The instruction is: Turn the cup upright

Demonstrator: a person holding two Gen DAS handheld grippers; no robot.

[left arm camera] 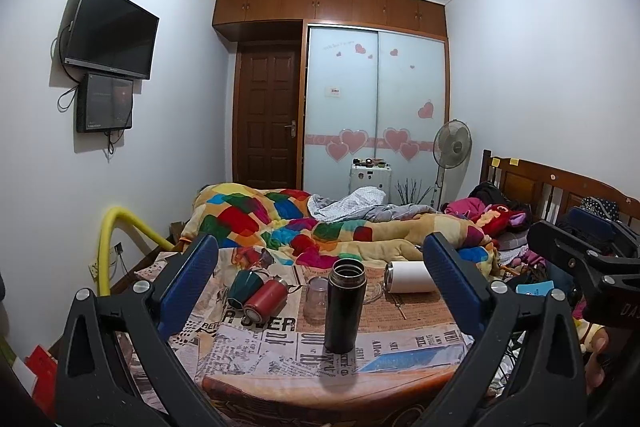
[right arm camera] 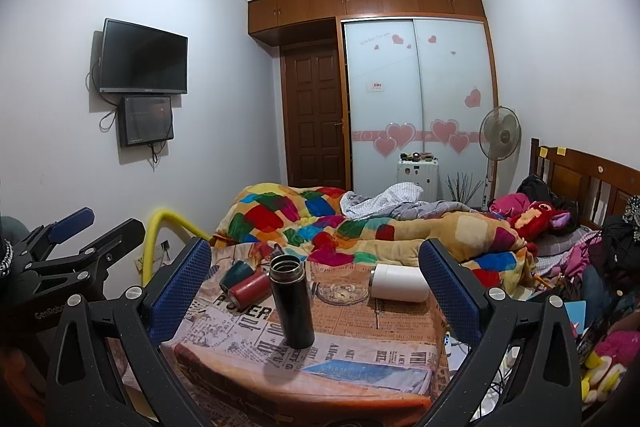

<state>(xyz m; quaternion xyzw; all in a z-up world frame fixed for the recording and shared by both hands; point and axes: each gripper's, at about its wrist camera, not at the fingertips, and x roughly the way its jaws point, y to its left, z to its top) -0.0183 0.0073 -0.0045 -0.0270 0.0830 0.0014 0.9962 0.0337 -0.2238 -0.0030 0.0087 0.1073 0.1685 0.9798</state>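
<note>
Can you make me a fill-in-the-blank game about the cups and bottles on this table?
1. The black flask is standing ____ with its mouth open.
2. The white cup is lying on its ____.
3. The red bottle lies touching the dark ____ cup.
4. Both the left gripper and the right gripper are ____, holding nothing.

Missing words: upright; side; green; open

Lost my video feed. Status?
Both tongs, left and right, open, empty. Black cup upright; white, red, green cups lying down. Nothing blocking.
</note>
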